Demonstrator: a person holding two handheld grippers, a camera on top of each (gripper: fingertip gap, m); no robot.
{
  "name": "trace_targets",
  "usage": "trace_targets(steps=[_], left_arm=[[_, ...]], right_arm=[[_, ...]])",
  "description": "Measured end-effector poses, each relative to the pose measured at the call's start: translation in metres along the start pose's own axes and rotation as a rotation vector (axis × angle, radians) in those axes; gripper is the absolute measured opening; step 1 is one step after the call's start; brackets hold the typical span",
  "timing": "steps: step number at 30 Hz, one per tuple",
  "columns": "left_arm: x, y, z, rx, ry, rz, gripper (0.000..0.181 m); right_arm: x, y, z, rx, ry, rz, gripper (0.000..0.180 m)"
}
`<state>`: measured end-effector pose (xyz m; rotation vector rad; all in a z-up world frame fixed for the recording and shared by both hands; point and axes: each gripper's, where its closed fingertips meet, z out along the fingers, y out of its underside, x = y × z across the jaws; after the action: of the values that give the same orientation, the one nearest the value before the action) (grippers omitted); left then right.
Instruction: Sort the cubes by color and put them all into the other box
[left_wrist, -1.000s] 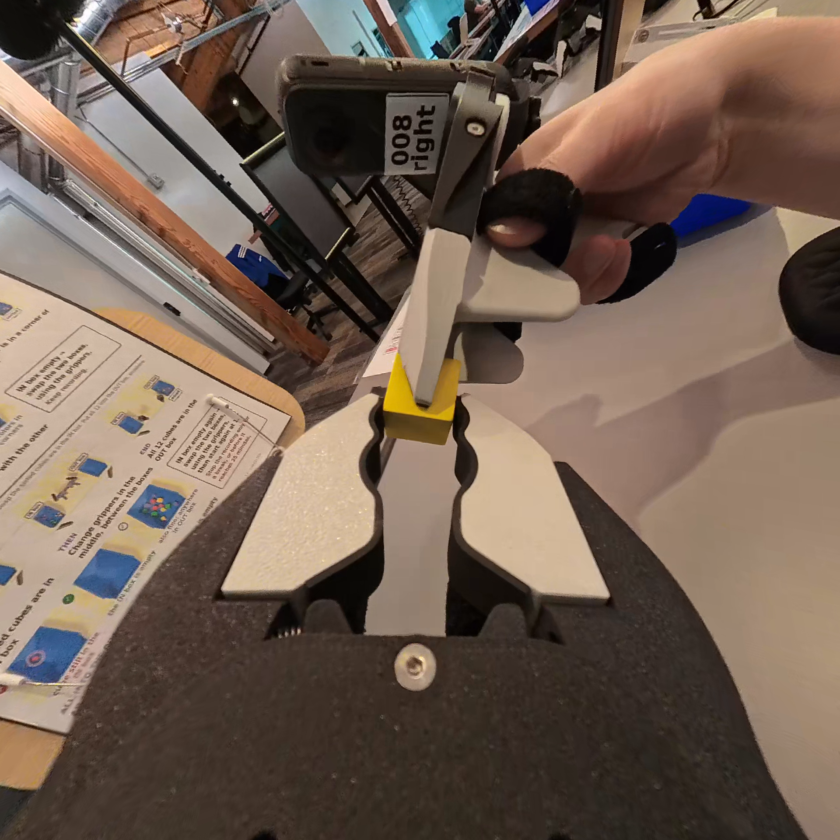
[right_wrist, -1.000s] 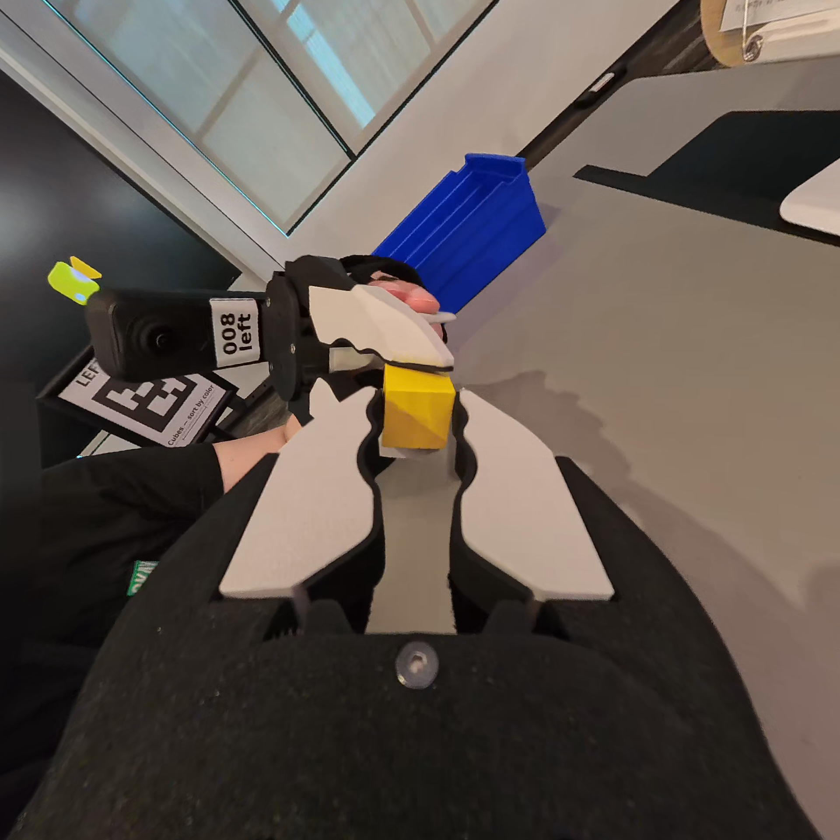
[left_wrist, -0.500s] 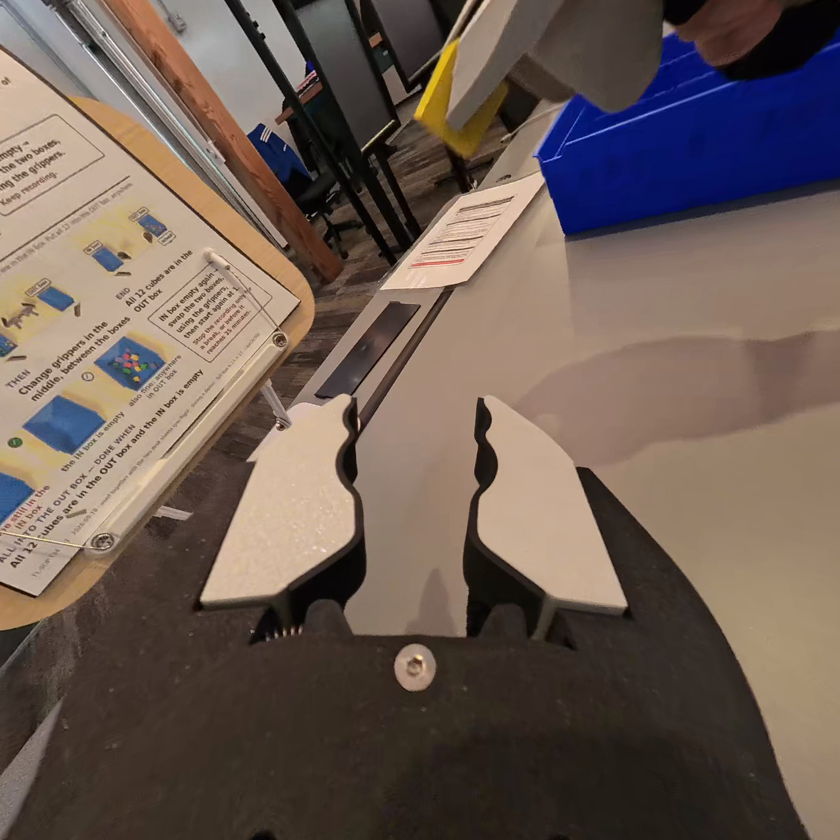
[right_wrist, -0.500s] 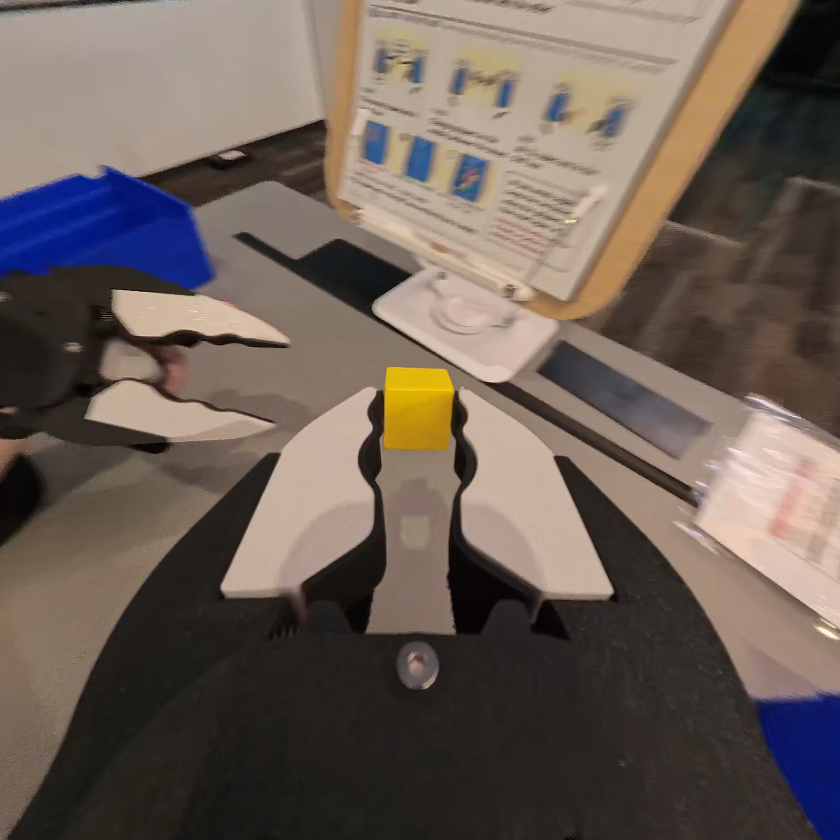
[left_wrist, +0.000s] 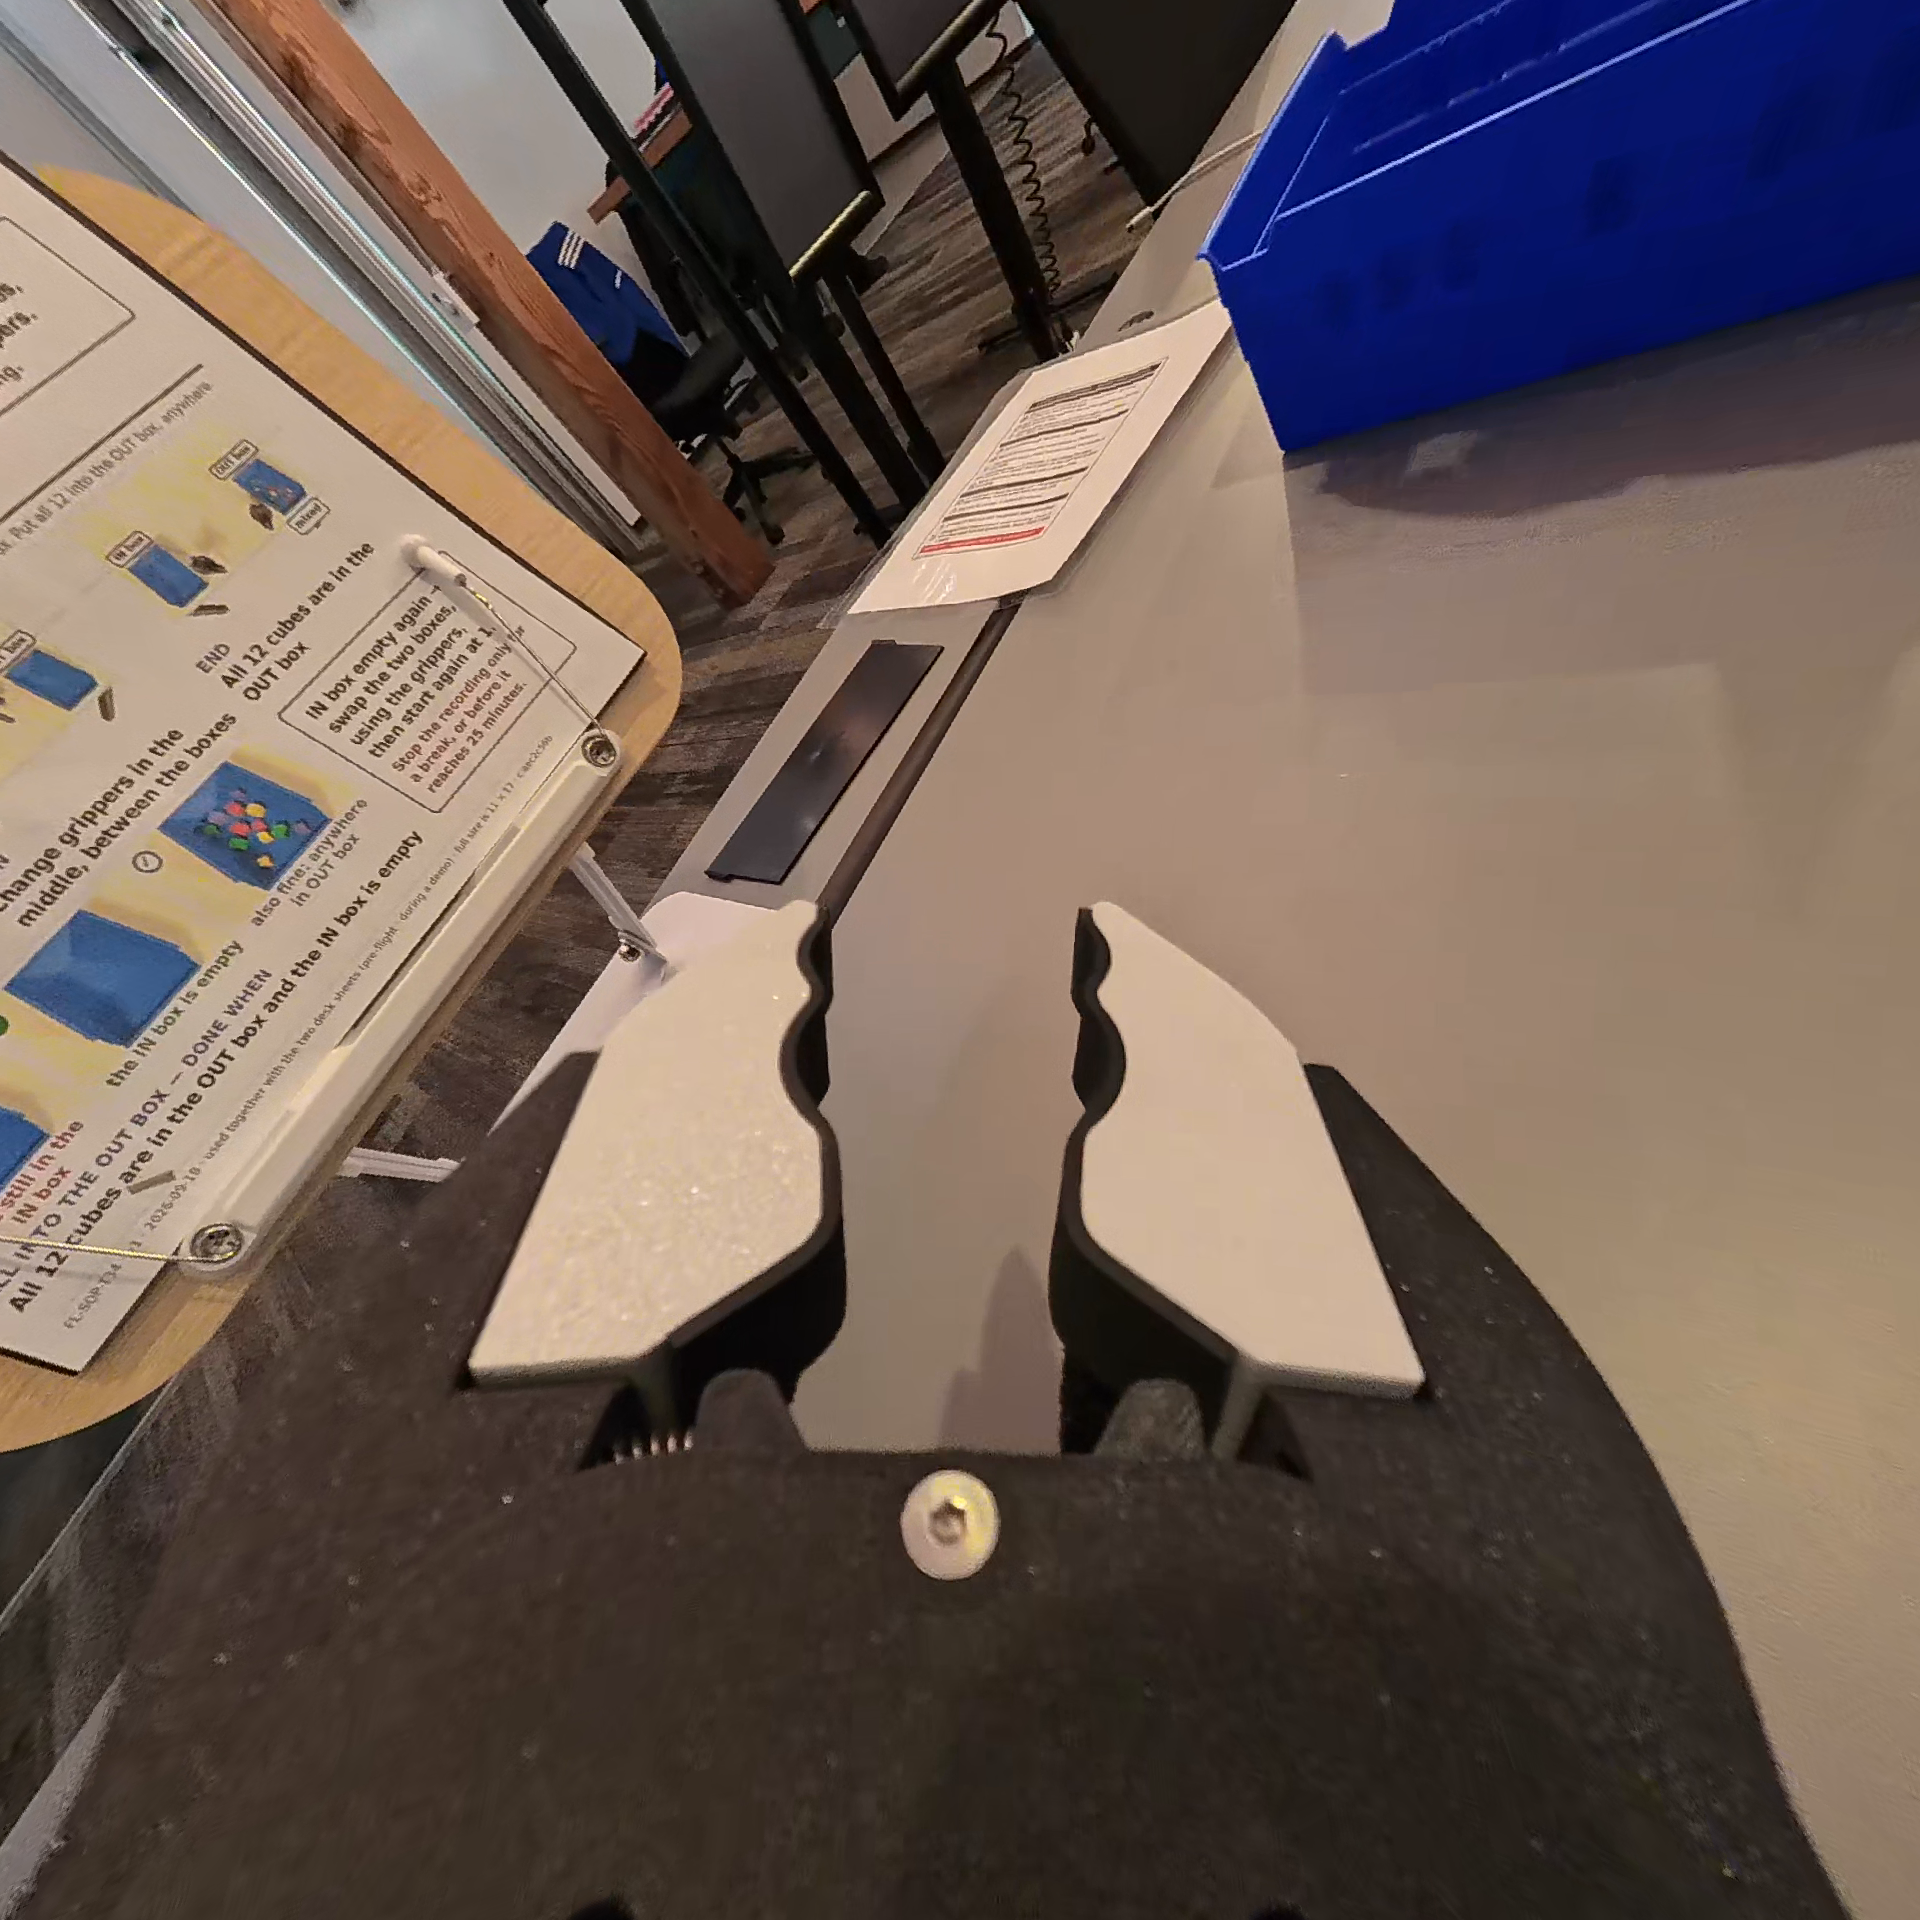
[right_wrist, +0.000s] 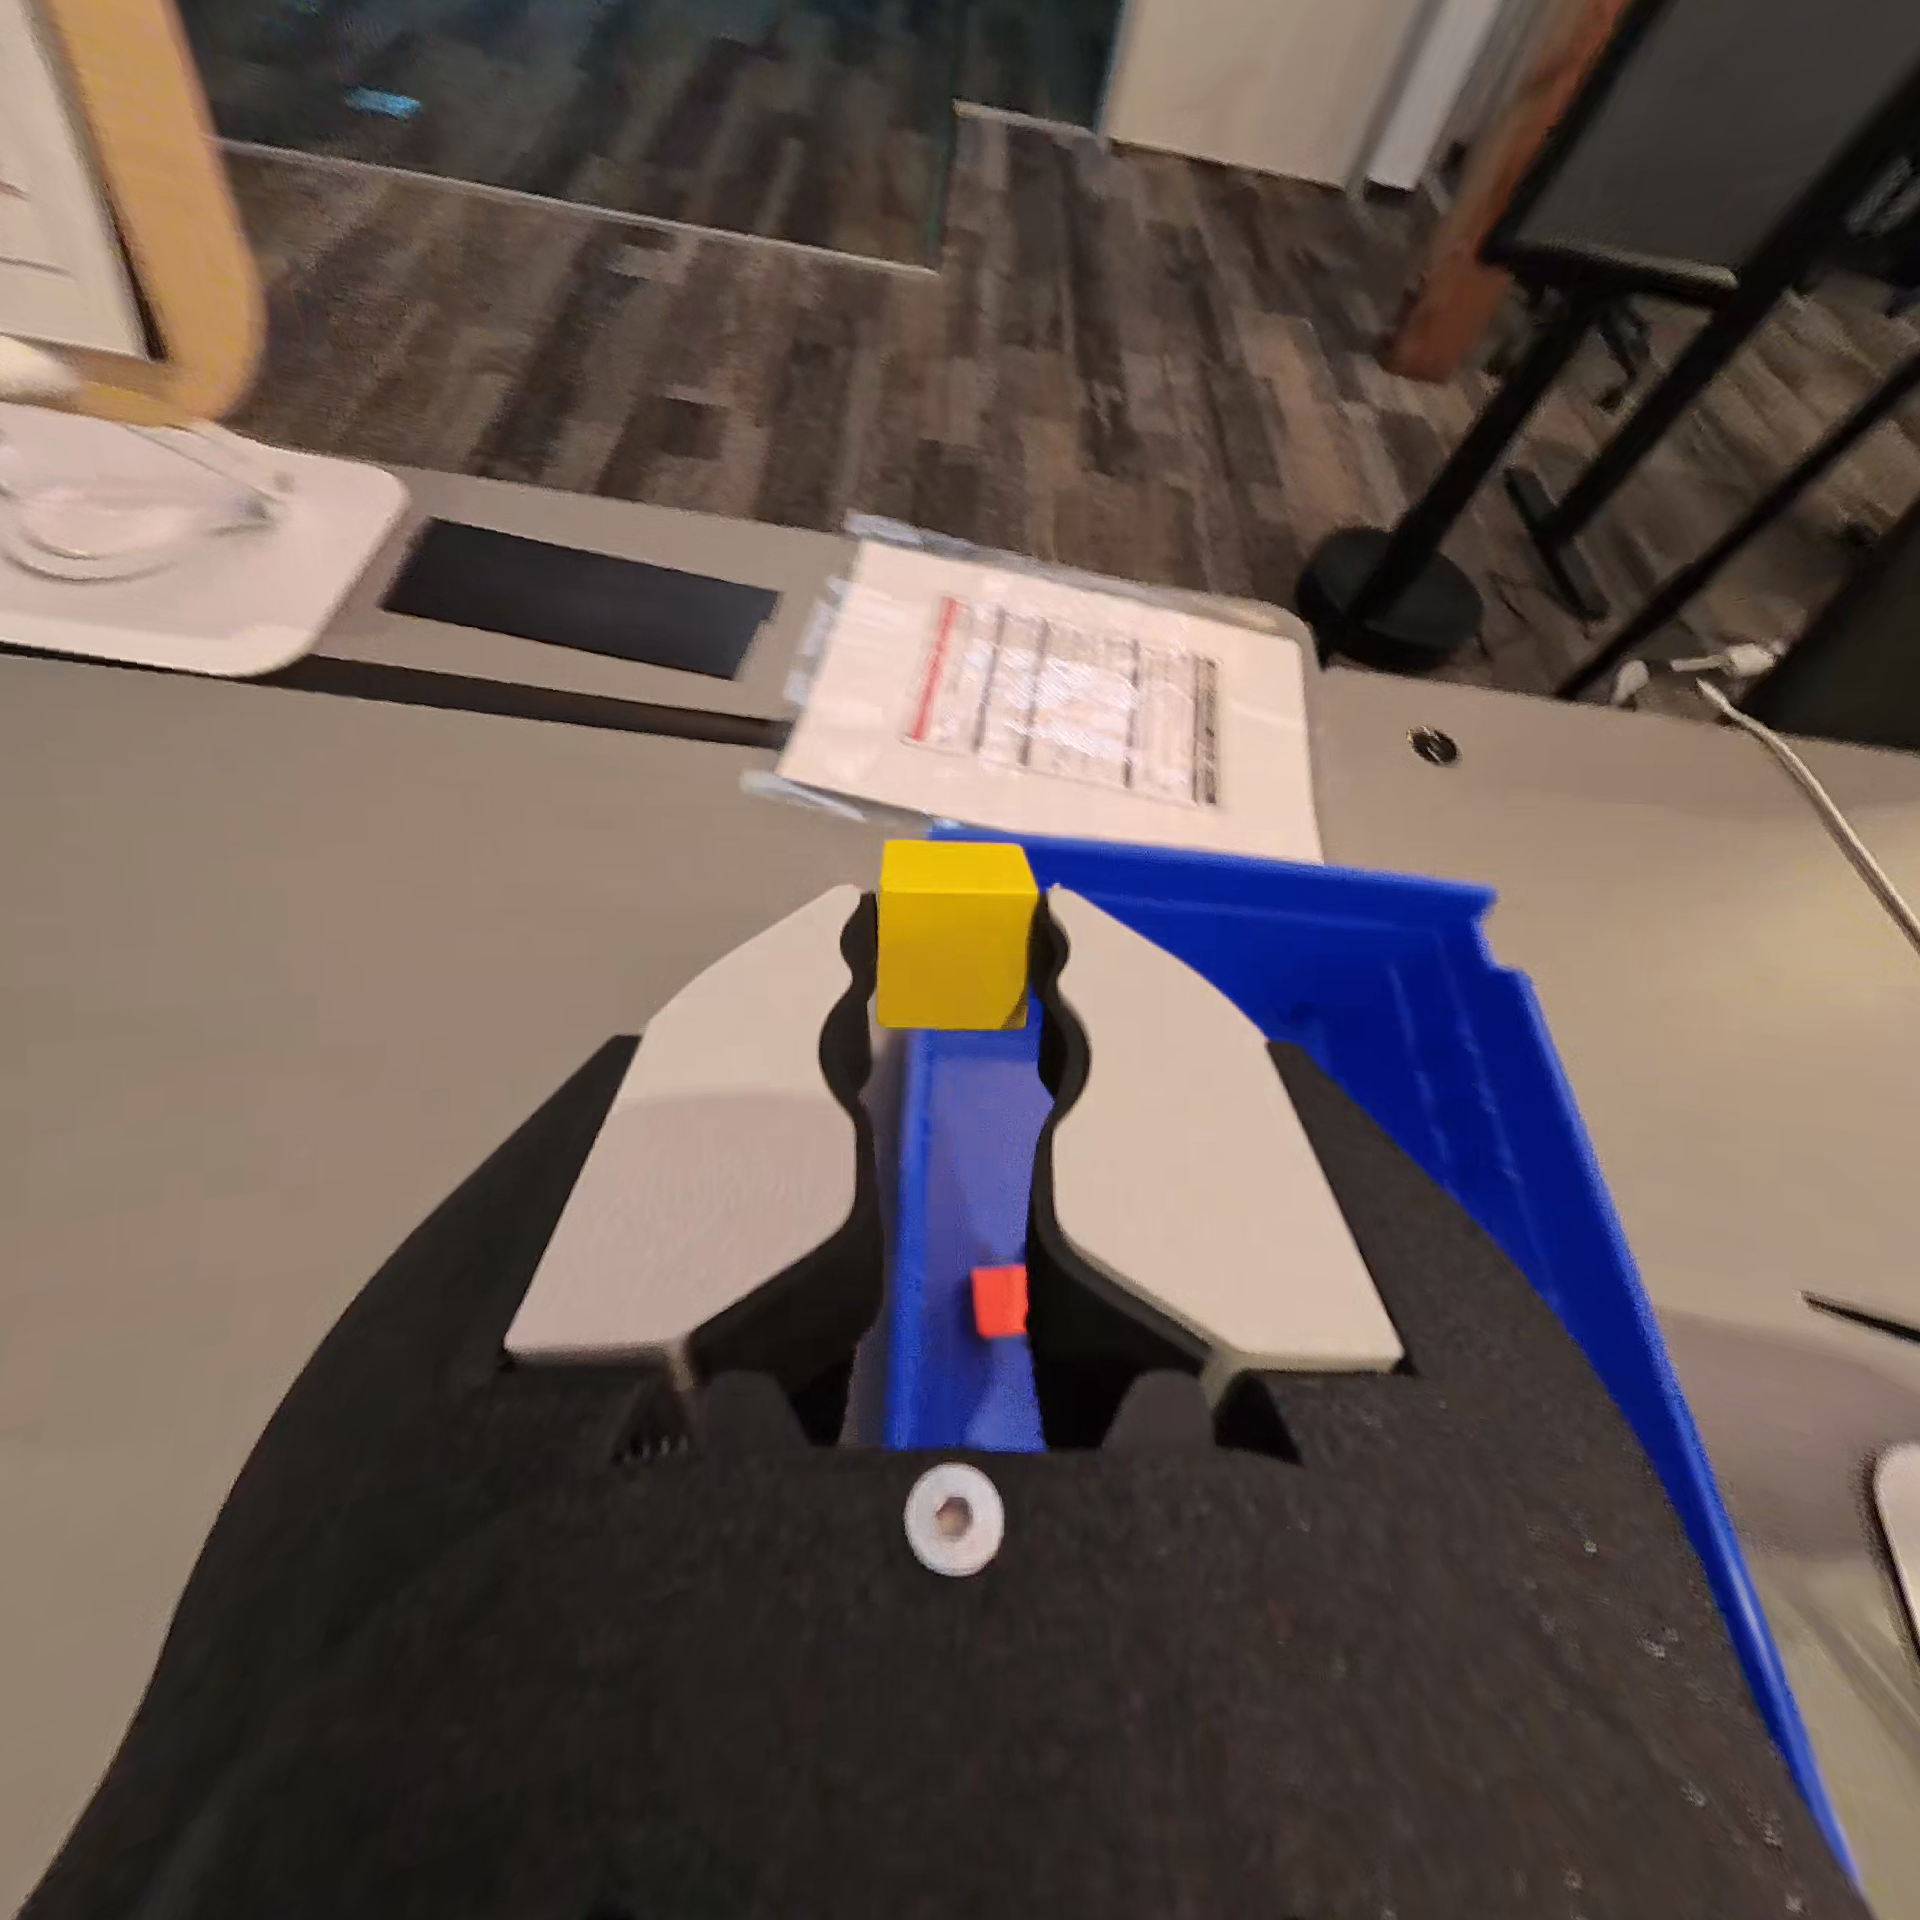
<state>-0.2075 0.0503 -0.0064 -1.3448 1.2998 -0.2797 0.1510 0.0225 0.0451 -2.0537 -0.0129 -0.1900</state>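
Note:
My right gripper (right_wrist: 954, 914) is shut on a yellow cube (right_wrist: 951, 935) held at its fingertips, above the near-left part of a blue box (right_wrist: 1403, 997). A red cube (right_wrist: 1000, 1301) lies on that box's floor, seen between my fingers. The rest of the box's inside is hidden by the gripper. My left gripper (left_wrist: 951, 925) is open and empty, low over the grey table (left_wrist: 1455, 831). The blue box (left_wrist: 1558, 229) also shows in the left wrist view at the upper right, well ahead of the left gripper.
An instruction board on a wooden stand (left_wrist: 260, 727) stands at the table's left edge, on a white base (right_wrist: 156, 561). A laminated sheet (right_wrist: 1049, 686) lies at the table's far edge by the box. A white cable (right_wrist: 1818, 810) runs at the right. Beyond the edge is floor.
The yellow cube passed from my left gripper to my right one. The left gripper opened and dropped towards the table. The right gripper swung right with the cube to over the blue box.

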Motion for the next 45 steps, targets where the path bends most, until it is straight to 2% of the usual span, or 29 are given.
trace_targets(steps=[11,20,26,29,31,37,41,45], left_arm=[[0.003,0.000,0.000,-0.018,0.009,0.041,0.042],[0.012,0.008,0.006,-0.054,0.037,0.078,0.039],[0.017,0.011,0.009,-0.069,0.050,0.093,0.039],[0.017,0.012,0.009,-0.072,0.053,0.086,0.039],[0.014,0.012,0.009,-0.070,0.046,0.079,0.040],[-0.009,-0.001,-0.001,-0.037,-0.035,0.016,0.039],[-0.026,-0.020,-0.016,0.018,-0.089,-0.044,0.040],[-0.041,-0.030,-0.027,0.032,-0.165,-0.074,0.040]], right_arm=[[0.112,0.114,-0.023,-0.161,0.058,0.263,0.028],[0.121,0.181,0.002,-0.444,0.084,0.267,0.028],[0.128,0.198,0.007,-0.466,0.088,0.413,0.029],[0.129,0.189,0.004,-0.406,0.066,0.461,0.042],[0.129,0.172,-0.001,-0.343,0.062,0.433,0.041],[0.111,0.081,-0.024,-0.076,0.080,0.227,0.041],[0.072,0.025,-0.036,0.049,0.033,0.083,0.045],[0.013,-0.020,-0.040,0.156,-0.092,-0.034,0.047]])
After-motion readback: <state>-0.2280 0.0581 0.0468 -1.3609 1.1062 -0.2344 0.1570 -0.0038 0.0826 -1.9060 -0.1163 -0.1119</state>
